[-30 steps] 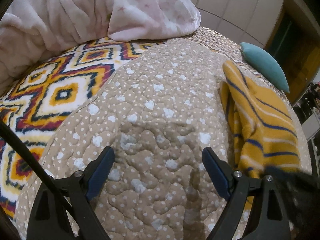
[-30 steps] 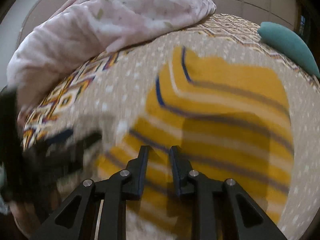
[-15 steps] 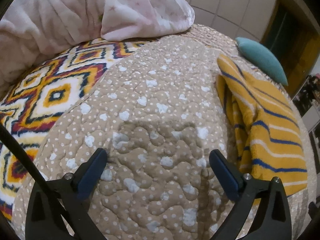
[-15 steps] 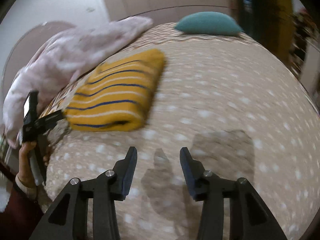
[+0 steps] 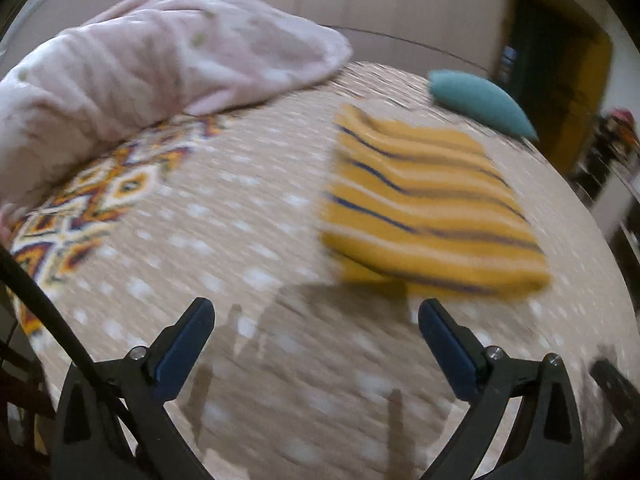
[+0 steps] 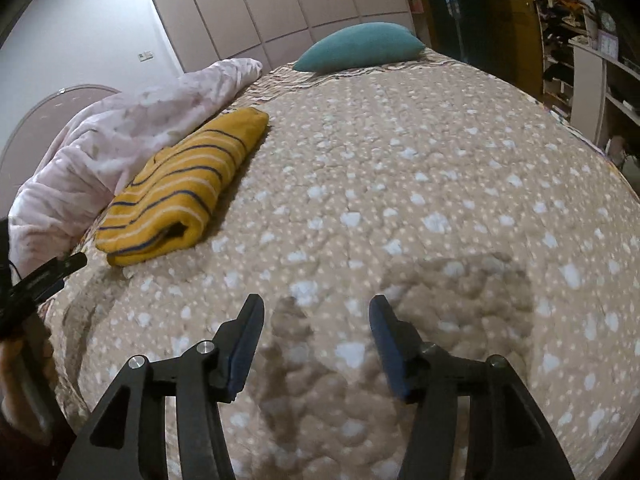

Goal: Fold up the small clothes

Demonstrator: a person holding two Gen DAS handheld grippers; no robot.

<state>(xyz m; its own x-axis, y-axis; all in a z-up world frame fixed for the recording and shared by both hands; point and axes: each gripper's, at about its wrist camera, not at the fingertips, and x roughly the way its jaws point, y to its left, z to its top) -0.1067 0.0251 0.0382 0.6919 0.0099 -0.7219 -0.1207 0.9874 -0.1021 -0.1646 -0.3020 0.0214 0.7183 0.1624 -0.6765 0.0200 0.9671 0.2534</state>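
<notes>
Bed covered by a beige quilt [image 6: 400,184] with pale spots; pale cupboard doors [image 6: 280,4] behind, shelving at the far right. Folded yellow striped garment [image 6: 180,188] lies on the quilt — left of centre in the right wrist view, just beside a rumpled pink blanket [image 6: 120,132]. Teal pillow [image 6: 360,46] farther back, well apart from the garment. Left tool [image 5: 316,312]: spread wide, nothing between its fingers, above bare quilt near the garment's front edge; view blurred. Right tool [image 6: 316,308]: jaws opening, nothing between them — over bare quilt, apart from the garment.
</notes>
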